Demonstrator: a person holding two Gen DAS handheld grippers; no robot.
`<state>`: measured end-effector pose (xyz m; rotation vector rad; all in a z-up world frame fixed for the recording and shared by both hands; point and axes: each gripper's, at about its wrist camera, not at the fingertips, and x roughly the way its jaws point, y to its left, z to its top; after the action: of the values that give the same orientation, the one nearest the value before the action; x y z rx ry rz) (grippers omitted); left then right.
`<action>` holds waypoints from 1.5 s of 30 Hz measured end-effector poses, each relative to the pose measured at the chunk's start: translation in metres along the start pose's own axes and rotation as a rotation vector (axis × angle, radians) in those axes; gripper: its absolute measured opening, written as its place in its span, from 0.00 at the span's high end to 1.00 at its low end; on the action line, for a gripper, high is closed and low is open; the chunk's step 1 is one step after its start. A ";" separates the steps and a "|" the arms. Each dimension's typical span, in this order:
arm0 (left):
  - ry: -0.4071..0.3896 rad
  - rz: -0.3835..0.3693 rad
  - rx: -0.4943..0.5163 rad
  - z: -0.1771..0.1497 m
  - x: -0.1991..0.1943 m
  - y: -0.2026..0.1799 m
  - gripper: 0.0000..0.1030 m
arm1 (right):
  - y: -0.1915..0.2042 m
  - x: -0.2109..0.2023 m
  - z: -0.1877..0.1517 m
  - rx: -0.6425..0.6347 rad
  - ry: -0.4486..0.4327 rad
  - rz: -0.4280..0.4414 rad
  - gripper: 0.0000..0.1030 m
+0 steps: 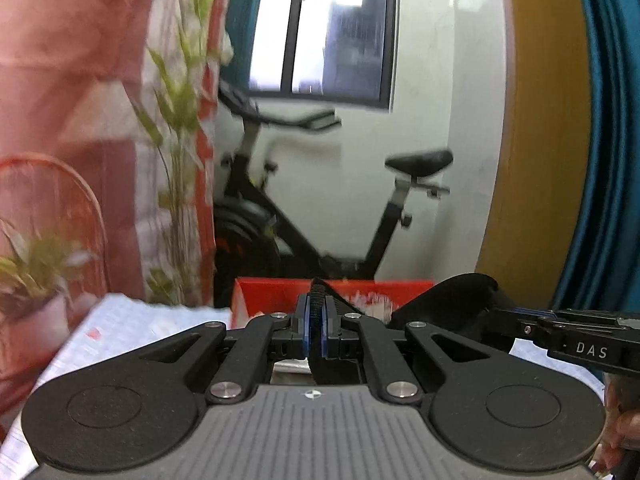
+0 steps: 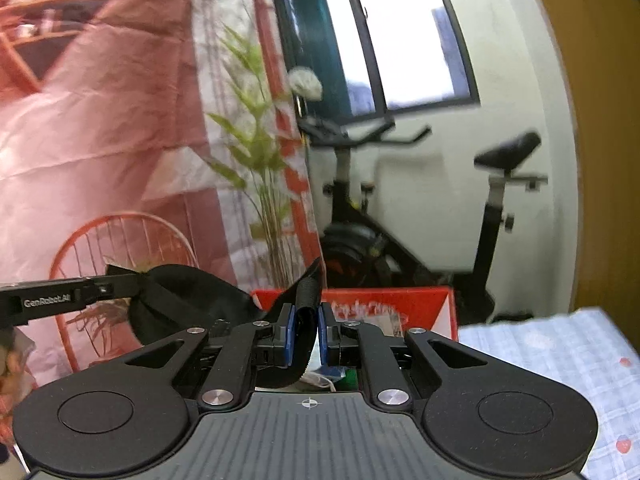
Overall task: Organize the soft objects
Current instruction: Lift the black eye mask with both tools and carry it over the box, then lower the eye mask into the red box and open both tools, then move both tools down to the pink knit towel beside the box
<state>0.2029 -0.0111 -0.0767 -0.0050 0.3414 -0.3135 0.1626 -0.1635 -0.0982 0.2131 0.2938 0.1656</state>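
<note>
- Black fabric item (image 2: 188, 292), dark and limp with a ribbed, elastic-looking edge, hangs stretched between the two grippers, so each end appears pinched to hold it spread in the air, probably for folding or for setting into a container.
- Left gripper (image 1: 316, 330), at the lower centre of its own view, is clenched on a narrow ribbed strip of that fabric; the blue pads (image 1: 306, 332) press its sides with almost no gap.
- Right gripper (image 2: 307, 336), at the lower centre of its view, likewise grasps a folded ribbed edge, which stands up between the blue pads and droops below them.
- In the right view the cloth bulges into a rounded, cup-like pouch at centre left, where the left gripper's arm enters from the left edge.
- Red box (image 2: 424, 304), stiff-sided like card, sits just behind the fingers at centre; it looks like the likely place for the soft item, though that is a guess.
- Pale checked cloth (image 2: 552, 352) covers the surface at lower right, thin and slightly wrinkled.
- Exercise bike (image 1: 320, 208) stands by the white wall behind.
</note>
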 end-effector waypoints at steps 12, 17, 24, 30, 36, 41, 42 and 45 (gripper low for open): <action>0.284 -0.016 -0.055 -0.023 0.090 0.009 0.94 | -0.019 0.090 -0.012 0.105 0.283 -0.067 0.89; 0.312 -0.013 -0.042 -0.026 0.102 0.012 0.94 | -0.023 0.107 -0.024 0.113 0.330 -0.102 0.89; 0.310 -0.019 -0.028 -0.026 0.096 0.016 0.90 | -0.030 0.109 -0.028 0.115 0.344 -0.126 0.84; 0.278 -0.008 0.032 -0.023 0.082 0.013 0.36 | -0.025 0.095 -0.030 0.032 0.305 -0.168 0.71; 0.219 0.010 0.030 -0.015 0.059 0.019 0.28 | -0.025 0.068 -0.030 -0.051 0.188 -0.229 0.42; 0.188 -0.008 0.041 -0.021 0.035 0.020 0.23 | -0.037 0.038 -0.033 -0.047 0.099 -0.237 0.30; 0.185 -0.005 0.039 -0.024 0.031 0.020 0.23 | -0.039 0.032 -0.035 -0.051 0.084 -0.238 0.30; 0.177 -0.001 0.018 -0.037 0.018 0.025 0.23 | -0.046 0.014 -0.043 -0.045 0.054 -0.244 0.30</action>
<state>0.2140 0.0087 -0.1192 0.0401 0.5145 -0.3187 0.1685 -0.1968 -0.1527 0.1266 0.3662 -0.0636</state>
